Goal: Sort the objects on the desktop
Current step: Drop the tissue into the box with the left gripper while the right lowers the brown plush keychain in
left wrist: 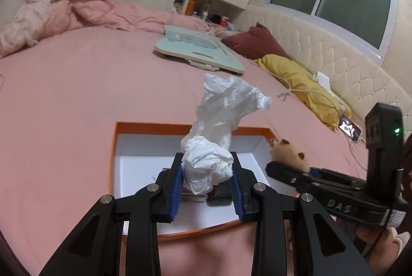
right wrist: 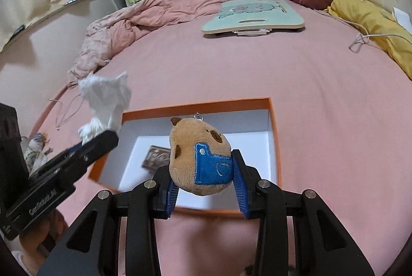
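Orange box (left wrist: 113, 162), open, on the pink bed at 6 o'clock in both views. Left gripper (left wrist: 207, 173) clamped on crumpled tissue (left wrist: 219, 126); right gripper (right wrist: 206, 173) clamped on plush toy (right wrist: 198, 155) (a dark card (right wrist: 155, 157) already lies inside). Both loads hang over the box. Rec.: lower each w/in the walls before opening, one at a time, grippers kept apart.

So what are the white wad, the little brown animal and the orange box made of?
White wad: crumpled tissue paper, matte, sharp creases. Brown animal: plush fabric, fuzzy nap, stitched blue patch, metal keyring loop. Orange-rimmed box: probably cardboard, with thin stiff walls and a smooth white lining.
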Tool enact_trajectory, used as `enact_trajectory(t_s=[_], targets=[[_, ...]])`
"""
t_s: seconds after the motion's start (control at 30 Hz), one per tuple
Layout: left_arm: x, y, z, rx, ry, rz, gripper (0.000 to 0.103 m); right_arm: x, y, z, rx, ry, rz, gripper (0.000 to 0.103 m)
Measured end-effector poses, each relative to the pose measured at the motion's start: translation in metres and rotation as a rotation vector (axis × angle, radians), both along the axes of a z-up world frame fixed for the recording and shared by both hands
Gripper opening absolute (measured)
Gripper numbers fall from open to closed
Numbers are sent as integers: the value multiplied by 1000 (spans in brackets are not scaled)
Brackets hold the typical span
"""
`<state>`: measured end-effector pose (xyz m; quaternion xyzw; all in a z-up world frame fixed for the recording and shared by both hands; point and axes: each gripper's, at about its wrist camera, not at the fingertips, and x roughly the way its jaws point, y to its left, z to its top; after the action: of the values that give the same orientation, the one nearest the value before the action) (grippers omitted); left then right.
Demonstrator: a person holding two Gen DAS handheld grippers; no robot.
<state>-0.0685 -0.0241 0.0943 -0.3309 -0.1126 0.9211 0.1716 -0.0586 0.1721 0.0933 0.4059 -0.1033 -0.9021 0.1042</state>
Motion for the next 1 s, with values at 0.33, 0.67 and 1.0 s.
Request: enact_trajectory(t_s=[0.33,0.67,1.0], targets=[[-3,2,-9,-16,-44,22,65,-5,-8,-19,-4,-30,33,40],[3,-8,-5,9,-6,69,73,2,5,-17,-32,-28,-20,41],[26,-20,5,26,3,103,74,33,28,3,-50,26,-126,42]])
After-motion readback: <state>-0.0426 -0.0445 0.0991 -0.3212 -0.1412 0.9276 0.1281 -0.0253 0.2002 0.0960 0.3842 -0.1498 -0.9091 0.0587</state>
